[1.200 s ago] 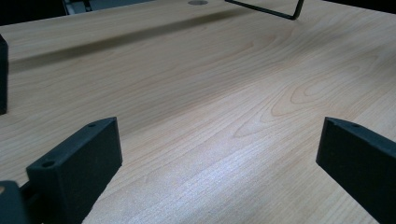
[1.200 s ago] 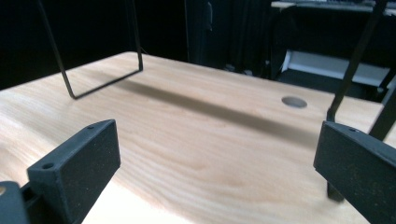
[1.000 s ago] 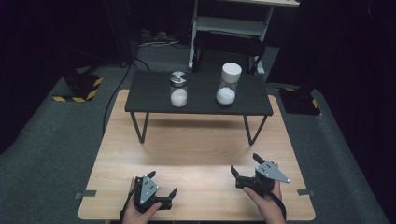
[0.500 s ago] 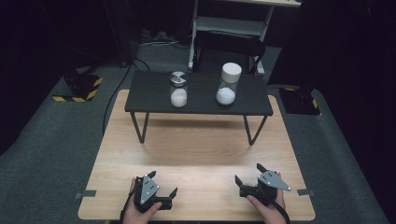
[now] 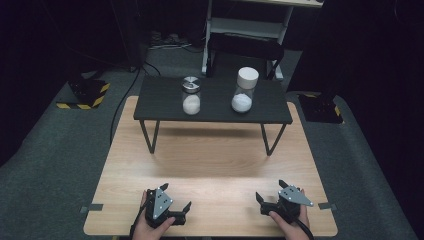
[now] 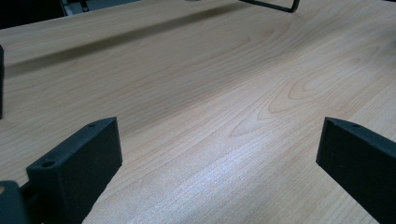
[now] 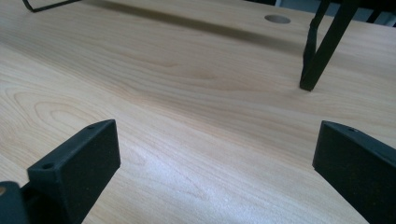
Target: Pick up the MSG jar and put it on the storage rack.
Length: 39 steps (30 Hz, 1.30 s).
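Observation:
Two glass jars with white powder in the bottom stand on a low black table (image 5: 160,102). The jar with a metal lid (image 5: 191,95) is left of the taller jar with a white lid (image 5: 245,90). Near the wooden table's front edge, my left gripper (image 5: 176,196) rests open in a hand, with nothing between its jaws (image 6: 217,158). My right gripper (image 5: 270,190) is open too, held low over the wood at the front right, and its gap (image 7: 215,158) holds nothing. Both grippers are far from the jars.
The light wooden table (image 5: 215,165) carries the black table on thin metal legs (image 7: 322,51). Tape marks (image 5: 92,206) sit at its side edges. A round hole (image 7: 277,18) is in the wood. A white shelf frame (image 5: 250,27) stands behind, and a black-and-yellow striped piece (image 5: 85,97) lies on the floor.
My right gripper has come down and back toward the front edge of the wooden table. The left gripper and the jars have stayed put.

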Each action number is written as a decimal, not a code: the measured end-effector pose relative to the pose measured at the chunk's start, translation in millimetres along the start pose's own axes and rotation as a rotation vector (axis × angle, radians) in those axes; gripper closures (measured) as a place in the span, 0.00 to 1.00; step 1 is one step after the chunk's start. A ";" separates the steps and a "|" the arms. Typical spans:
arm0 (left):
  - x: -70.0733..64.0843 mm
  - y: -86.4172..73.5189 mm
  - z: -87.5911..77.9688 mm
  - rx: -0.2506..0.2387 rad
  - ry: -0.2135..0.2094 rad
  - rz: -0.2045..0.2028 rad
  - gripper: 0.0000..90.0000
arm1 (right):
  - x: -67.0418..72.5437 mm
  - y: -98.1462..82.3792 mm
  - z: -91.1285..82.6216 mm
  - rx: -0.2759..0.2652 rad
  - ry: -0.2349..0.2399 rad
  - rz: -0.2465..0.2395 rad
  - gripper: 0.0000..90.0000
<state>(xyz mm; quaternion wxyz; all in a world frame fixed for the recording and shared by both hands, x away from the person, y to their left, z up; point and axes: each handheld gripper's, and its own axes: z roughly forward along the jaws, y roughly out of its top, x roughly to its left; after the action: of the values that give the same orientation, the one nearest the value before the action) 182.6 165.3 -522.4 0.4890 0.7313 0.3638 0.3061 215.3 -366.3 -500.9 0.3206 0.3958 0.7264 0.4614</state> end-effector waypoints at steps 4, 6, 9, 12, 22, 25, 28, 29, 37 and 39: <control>-1.0 0.0 -0.1 0.000 0.000 0.009 0.01 | -1.0 -2.1 0.6 0.011 0.003 0.001 0.00; -0.6 -0.3 -0.3 -0.001 -0.002 0.006 0.01 | 0.0 -2.7 0.4 0.013 -0.001 -0.004 0.00; -0.1 -0.8 -0.6 -0.004 -0.005 0.004 0.01 | 0.6 -3.0 -1.1 0.013 -0.001 -0.006 0.00; 0.2 -1.1 -0.8 -0.006 -0.007 0.003 0.01 | 1.2 -3.4 -1.7 0.012 -0.004 -0.005 0.00; 0.1 -1.1 -0.8 -0.004 -0.008 0.001 0.01 | 0.9 -4.1 -1.4 0.016 -0.005 0.003 0.00; 0.3 -1.1 -0.8 -0.004 -0.008 -0.001 0.01 | 0.5 -4.1 -1.4 0.017 -0.004 0.007 0.00; 0.5 -1.1 -0.8 -0.005 -0.008 -0.002 0.01 | 0.8 -3.8 -1.2 0.018 -0.003 0.002 0.00; 0.5 -1.1 -0.8 -0.004 -0.009 -0.001 0.01 | 1.0 -3.8 -1.2 0.018 -0.003 0.000 0.00; 1.7 2.0 1.5 0.011 -0.012 -0.007 0.01 | 0.7 -4.2 -2.0 0.019 -0.003 0.000 0.00; 1.9 2.4 2.2 0.012 -0.013 -0.010 0.01 | 1.5 -4.7 -2.8 0.018 -0.006 0.001 0.00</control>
<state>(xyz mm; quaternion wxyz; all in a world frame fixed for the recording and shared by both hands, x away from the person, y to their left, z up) 186.0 165.2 -520.7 0.4885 0.7343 0.3662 0.2968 211.0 -367.4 -504.4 0.3190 0.4004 0.7293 0.4539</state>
